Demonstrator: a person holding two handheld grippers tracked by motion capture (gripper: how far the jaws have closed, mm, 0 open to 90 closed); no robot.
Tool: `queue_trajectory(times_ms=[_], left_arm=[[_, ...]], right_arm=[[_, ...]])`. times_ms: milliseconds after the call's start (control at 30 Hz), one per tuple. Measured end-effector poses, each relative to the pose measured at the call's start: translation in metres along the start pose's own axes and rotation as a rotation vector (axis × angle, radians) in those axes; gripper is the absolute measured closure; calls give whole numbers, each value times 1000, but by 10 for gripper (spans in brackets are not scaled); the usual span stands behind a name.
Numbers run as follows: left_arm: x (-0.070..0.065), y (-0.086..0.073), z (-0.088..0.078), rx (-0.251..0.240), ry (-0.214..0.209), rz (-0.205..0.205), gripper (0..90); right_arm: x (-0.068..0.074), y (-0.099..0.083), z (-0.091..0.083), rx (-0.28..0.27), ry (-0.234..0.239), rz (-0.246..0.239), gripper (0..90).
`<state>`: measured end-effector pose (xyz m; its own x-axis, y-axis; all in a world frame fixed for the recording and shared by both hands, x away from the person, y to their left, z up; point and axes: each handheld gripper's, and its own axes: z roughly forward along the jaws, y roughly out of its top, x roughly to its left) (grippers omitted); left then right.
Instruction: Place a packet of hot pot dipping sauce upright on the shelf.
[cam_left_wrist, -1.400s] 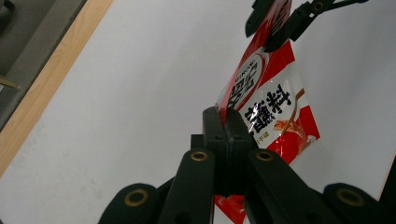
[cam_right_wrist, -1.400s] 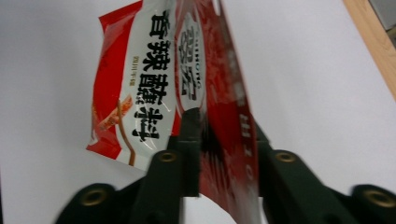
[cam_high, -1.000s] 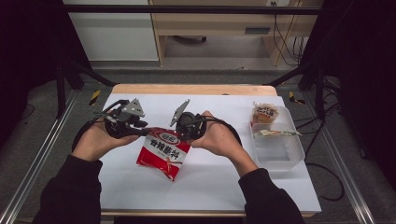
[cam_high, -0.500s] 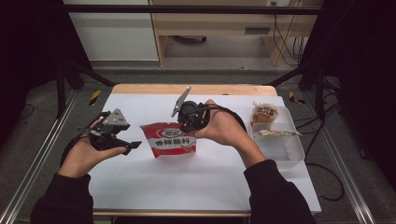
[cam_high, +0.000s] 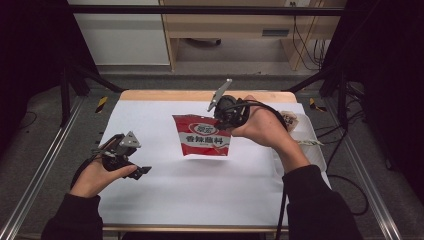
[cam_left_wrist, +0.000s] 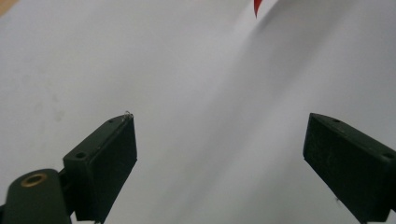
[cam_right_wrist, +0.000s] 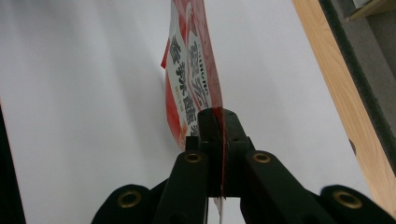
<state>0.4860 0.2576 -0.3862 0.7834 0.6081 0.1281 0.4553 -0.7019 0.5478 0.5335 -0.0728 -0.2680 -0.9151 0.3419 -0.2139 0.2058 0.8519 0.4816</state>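
A red seasoning packet with white and black print hangs above the white table cover, near the middle. My right gripper is shut on its upper right corner. In the right gripper view the jaws pinch the packet's edge, and the packet runs away from them. My left gripper sits low at the front left of the table, well apart from the packet. Its jaws have just been opening and stand wide with nothing between them. A red packet corner peeks in at the top.
A clear plastic container stands at the table's right edge, with a small snack pack at its far end. The wooden table edge runs along the back. Metal rails flank the table on both sides.
The left gripper has let go of the packet, opened, and moved down to the front left. The right gripper has lifted the packet, which now hangs from it.
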Motion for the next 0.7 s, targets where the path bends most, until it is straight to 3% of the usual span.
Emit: queue_trajectory(times_ms=[333, 700], left_arm=[[-4, -11, 21, 95, -8, 6, 92], [-2, -20, 26, 127, -6, -15, 89]], right_arm=[[-7, -24, -20, -3, -31, 32, 900], [-7, -46, -38, -15, -48, 49, 900]])
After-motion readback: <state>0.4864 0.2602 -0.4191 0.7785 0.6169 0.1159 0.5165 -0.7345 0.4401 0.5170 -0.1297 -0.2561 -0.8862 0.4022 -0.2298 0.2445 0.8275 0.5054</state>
